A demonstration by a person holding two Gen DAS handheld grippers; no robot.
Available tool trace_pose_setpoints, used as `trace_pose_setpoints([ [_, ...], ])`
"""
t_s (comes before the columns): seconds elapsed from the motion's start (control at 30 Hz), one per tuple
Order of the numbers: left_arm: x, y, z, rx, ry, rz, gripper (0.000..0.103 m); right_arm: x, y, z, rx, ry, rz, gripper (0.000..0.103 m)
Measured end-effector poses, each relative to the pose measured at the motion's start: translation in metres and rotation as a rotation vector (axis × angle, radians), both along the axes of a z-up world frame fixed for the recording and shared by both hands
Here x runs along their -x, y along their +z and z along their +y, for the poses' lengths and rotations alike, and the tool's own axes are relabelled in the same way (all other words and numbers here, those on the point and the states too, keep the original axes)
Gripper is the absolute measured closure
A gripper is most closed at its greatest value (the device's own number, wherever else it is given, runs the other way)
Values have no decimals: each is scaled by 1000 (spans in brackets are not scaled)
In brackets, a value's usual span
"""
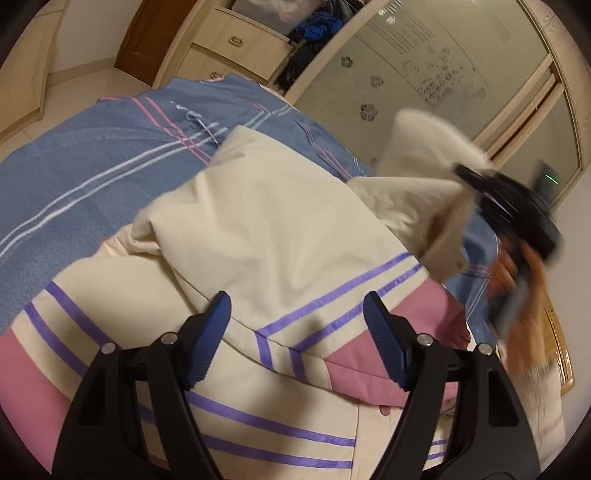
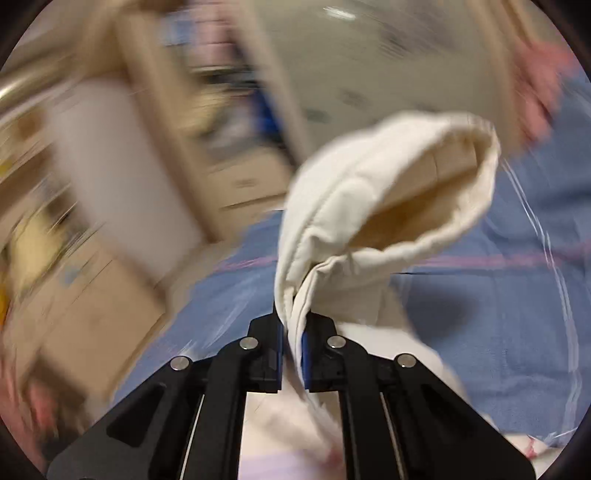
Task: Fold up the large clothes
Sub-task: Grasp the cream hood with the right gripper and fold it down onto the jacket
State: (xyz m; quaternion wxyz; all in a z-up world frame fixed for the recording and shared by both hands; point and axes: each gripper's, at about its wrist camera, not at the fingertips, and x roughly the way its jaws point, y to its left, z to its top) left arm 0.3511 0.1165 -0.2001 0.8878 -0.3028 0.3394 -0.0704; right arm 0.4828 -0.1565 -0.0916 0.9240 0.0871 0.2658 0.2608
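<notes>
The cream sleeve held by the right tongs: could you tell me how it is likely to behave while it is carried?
Probably floppy: the cream sleeve bends and droops above the right tongs, which are shut on a pinched fold. It looks padded and light, since its cuff stays puffed open. It may swing and drag the jacket along.

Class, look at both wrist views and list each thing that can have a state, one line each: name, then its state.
Left tongs: open, over the jacket, gripping nothing.
Right tongs: shut on the sleeve.
Sleeve: cream, lifted off the bed, cuff hanging open.
Jacket: cream, pink and purple-striped, lying partly folded on the bed.
Bedspread: blue, spread flat under the jacket.
Wardrobe: open, clothes visible inside.
</notes>
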Motion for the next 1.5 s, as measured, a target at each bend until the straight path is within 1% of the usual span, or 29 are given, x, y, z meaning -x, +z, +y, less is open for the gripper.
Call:
trace_pose_setpoints([
  [0.07, 8, 5, 13, 26, 49, -25, 28, 65, 1, 13, 97, 129, -49, 94],
  [0.1, 15, 8, 23, 47, 92, -46, 27, 89, -4, 17, 148, 171, -47, 93],
  [0.13, 20, 11, 30, 55, 125, -58, 27, 120, -17, 24, 234, 210, -26, 89],
  [0.17, 27, 15, 39, 54, 167, -74, 27, 140, -27, 26, 292, 225, 0, 79],
  [0.2, 34, 18, 46, 47, 203, -89, 26, 161, -40, 26, 344, 226, 32, 73],
  [0.27, 42, 24, 57, 32, 245, -106, 26, 196, -55, 15, 374, 198, 60, 27],
  [0.3, 46, 26, 61, 23, 254, -111, 25, 207, -59, 8, 362, 180, 70, 25],
  [0.4, 50, 30, 62, 29, 240, -125, 25, 238, -61, -24, 299, 132, 115, 25],
  [0.43, 50, 30, 61, 36, 230, -131, 25, 244, -56, -33, 266, 118, 112, 25],
  [0.5, 48, 32, 52, 34, 192, -146, 24, 249, -37, -56, 173, 19, 66, 25],
  [0.57, 46, 36, 37, 15, 125, -173, 24, 245, -23, -70, 48, -48, 21, 25],
  [0.63, 42, 43, 9, -24, 14, -211, 24, 231, -14, -65, -17, -90, 33, 25],
  [0.67, 42, 45, -4, -41, -27, -226, 24, 223, -13, -59, -20, -102, 34, 27],
  [0.73, 42, 49, -32, -78, -113, -260, 24, 200, -16, -38, -10, -91, 41, 41],
  [0.77, 42, 49, -41, -89, -136, -267, 24, 188, -20, -29, 2, -74, 79, 50],
  [0.83, 44, 50, -52, -105, -174, -280, 24, 160, -49, -5, 40, -26, 208, 58],
  [0.9, 47, 51, -54, -104, -202, -302, 24, 148, -79, 19, 79, 44, 324, 58],
  [0.93, 46, 51, -54, -96, -212, -306, 24, 148, -103, 35, 121, 89, 399, 57],
  [0.97, 45, 51, -53, -87, -224, -302, 23, 154, -120, 47, 170, 111, 427, 56],
  [1.0, 41, 48, -53, -74, -248, -284, 23, 164, -129, 56, 228, 114, 406, 56],
  [1.03, 37, 45, -54, -70, -258, -264, 23, 175, -128, 61, 280, 115, 345, 56],
  [1.07, 32, 41, -56, -75, -259, -236, 23, 178, -125, 61, 283, 124, 340, 54],
  [1.13, 24, 33, -61, -106, -257, -181, 23, 180, -108, 47, 213, 156, 400, 46],
  [1.17, 21, 29, -63, -126, -254, -156, 23, 179, -97, 37, 174, 152, 416, 46],
  [1.23, 17, 23, -66, -150, -246, -117, 23, 177, -70, 15, 153, 49, 369, 46],
  [1.3, 9, 12, -67, -196, -221, -46, 23, 174, -38, -2, 165, -81, 245, 46],
  [1.37, 0, -2, -68, -252, -181, 28, 23, 160, -20, -3, 139, -99, 203, 47],
  [1.43, -7, -16, -60, -206, -173, 102, 23, 132, -11, 9, 116, -68, 226, 48],
  [1.5, -8, -22, -56, -190, -171, 128, 23, 102, -17, 36, 171, -33, 256, 56],
])
